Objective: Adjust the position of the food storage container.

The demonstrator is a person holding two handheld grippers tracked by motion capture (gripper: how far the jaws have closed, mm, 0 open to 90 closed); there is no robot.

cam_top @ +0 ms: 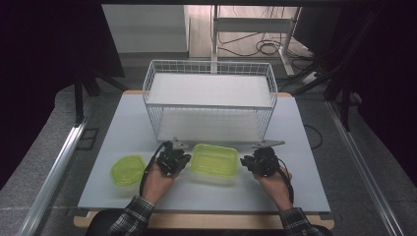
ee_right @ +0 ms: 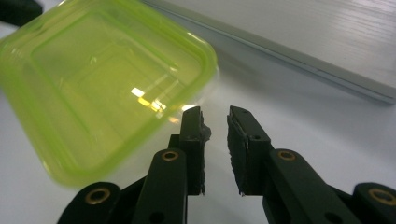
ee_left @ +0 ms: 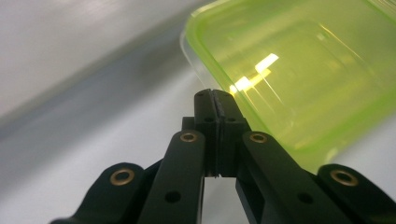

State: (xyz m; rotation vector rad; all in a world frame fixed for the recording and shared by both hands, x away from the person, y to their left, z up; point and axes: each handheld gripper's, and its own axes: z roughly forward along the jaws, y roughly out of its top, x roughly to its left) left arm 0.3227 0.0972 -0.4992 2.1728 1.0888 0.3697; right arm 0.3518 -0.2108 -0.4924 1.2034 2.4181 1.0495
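A translucent lime-green rectangular container [cam_top: 214, 160] sits lidless and upright on the white table [cam_top: 305, 187], between my two grippers. Its round-cornered green lid [cam_top: 128, 170] lies flat to the left. My left gripper [cam_top: 185, 157] is at the container's left side. In the left gripper view its jaws [ee_left: 215, 93] are pressed together with nothing between them, tips right at the container [ee_left: 303, 70] rim. My right gripper [cam_top: 245, 162] is at the container's right side. Its jaws [ee_right: 215, 112] stand a narrow gap apart, empty, just beside the container [ee_right: 102, 84] corner.
A white wire basket [cam_top: 147, 88] with two shelf boards stands at the back of the table, right behind the container. Its lower board edge [ee_right: 327, 60] runs behind my right gripper. Dark curtains, floor rails and cables surround the table.
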